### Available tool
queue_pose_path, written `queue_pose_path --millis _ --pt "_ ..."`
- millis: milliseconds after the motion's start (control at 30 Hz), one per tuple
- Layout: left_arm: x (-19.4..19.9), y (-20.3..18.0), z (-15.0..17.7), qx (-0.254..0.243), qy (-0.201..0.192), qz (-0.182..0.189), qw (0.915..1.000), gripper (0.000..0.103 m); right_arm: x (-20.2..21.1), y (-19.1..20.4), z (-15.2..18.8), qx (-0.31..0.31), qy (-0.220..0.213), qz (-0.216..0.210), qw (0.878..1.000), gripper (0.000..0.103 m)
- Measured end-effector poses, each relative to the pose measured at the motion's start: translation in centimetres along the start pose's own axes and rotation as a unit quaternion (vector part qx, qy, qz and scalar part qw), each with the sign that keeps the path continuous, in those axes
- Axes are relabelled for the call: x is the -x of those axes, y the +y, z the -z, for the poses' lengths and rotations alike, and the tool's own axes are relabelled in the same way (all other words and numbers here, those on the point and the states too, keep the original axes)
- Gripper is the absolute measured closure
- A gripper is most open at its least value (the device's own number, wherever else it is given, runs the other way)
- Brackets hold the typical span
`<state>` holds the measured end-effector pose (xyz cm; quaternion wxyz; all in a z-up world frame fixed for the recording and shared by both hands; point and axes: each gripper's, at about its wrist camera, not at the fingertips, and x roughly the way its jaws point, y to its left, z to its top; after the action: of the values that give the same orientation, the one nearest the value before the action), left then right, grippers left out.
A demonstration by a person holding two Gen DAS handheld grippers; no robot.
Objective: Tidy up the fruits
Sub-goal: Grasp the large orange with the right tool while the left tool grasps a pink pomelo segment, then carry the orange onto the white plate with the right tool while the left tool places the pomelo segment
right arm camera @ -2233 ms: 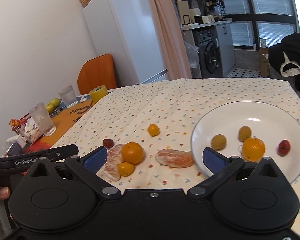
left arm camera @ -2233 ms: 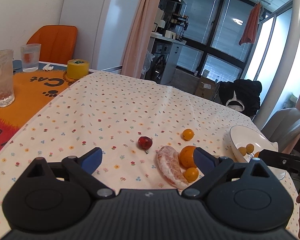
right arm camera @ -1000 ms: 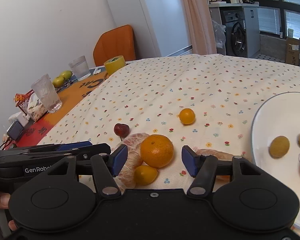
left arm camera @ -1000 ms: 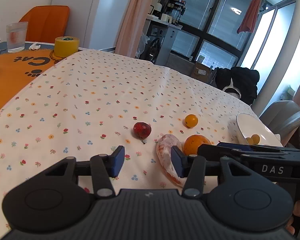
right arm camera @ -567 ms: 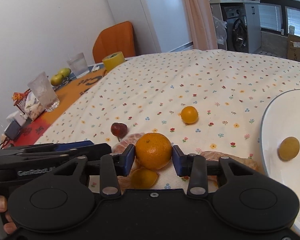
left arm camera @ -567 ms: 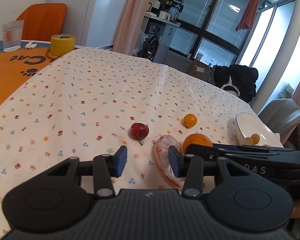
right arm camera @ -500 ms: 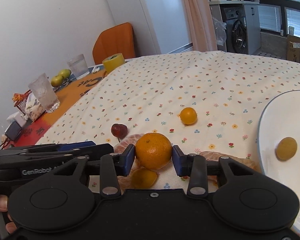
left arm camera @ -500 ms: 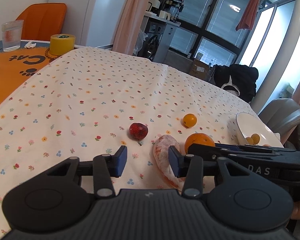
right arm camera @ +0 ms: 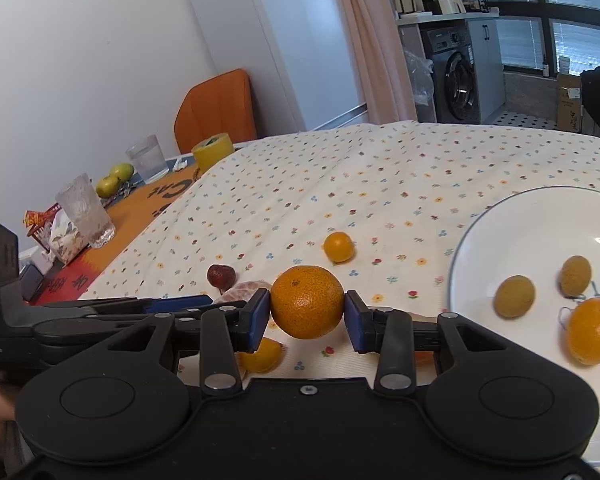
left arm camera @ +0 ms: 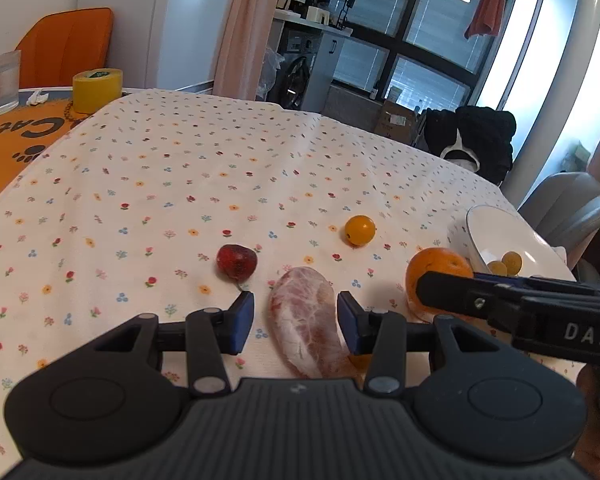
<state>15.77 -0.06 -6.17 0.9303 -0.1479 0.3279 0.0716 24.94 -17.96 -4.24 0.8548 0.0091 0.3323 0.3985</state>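
The right gripper [right arm camera: 306,315] pinches the orange [right arm camera: 307,302] between its jaws, which could roll free short of the plate [right arm camera: 472,240], while the left gripper's [left arm camera: 296,322] jaws are spread around the peeled segment [left arm camera: 304,320].

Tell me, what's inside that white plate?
The white plate holds two small yellow-brown fruits and an orange. Its right side runs out of the picture, so anything there is hidden.

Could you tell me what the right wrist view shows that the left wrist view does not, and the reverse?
Only the right wrist view shows the right tool shut on the orange and the green fruits. Only the left wrist view shows the left tool open around the peeled segment. Both show the red fruit and white plate.
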Motion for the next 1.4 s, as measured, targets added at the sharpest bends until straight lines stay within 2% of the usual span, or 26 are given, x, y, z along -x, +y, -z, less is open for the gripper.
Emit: queue_pose_path --millis 367,567,633,833,1133,1400 --pt "-1.6 -2.4 -0.4 -0.039 0.015 -0.050 0.9979 0.059 1.5 -1.5 0.2 -0.016 -0.018 0.003 1.000 0.065" --pt "-2.5 -3.5 -1.0 -0.074 0.033 -0.076 0.9938 0.059 2.3 -2.2 0.2 -0.026 -0.029 0.002 0.999 0.065" --pt "-2.5 -3.5 -1.1 -0.075 0.038 -0.075 0.9937 0.064 2.6 -2.5 0.3 -0.029 -0.034 0.002 0.999 0.065" --pt "-1.9 -3.6 -0.8 -0.074 0.033 -0.071 0.9941 0.066 3.4 -3.2 0.6 -0.039 -0.042 0.001 0.998 0.065" --pt "0.7 -4.9 -2.1 -0.072 -0.020 -0.071 0.9946 0.066 5.2 -4.5 0.8 -0.050 -0.060 0.012 0.997 0.065" --pt "2.1 -6.9 -2.9 -0.080 -0.042 -0.041 0.9951 0.066 6.9 -6.0 1.2 -0.060 -0.072 0.035 0.995 0.065"
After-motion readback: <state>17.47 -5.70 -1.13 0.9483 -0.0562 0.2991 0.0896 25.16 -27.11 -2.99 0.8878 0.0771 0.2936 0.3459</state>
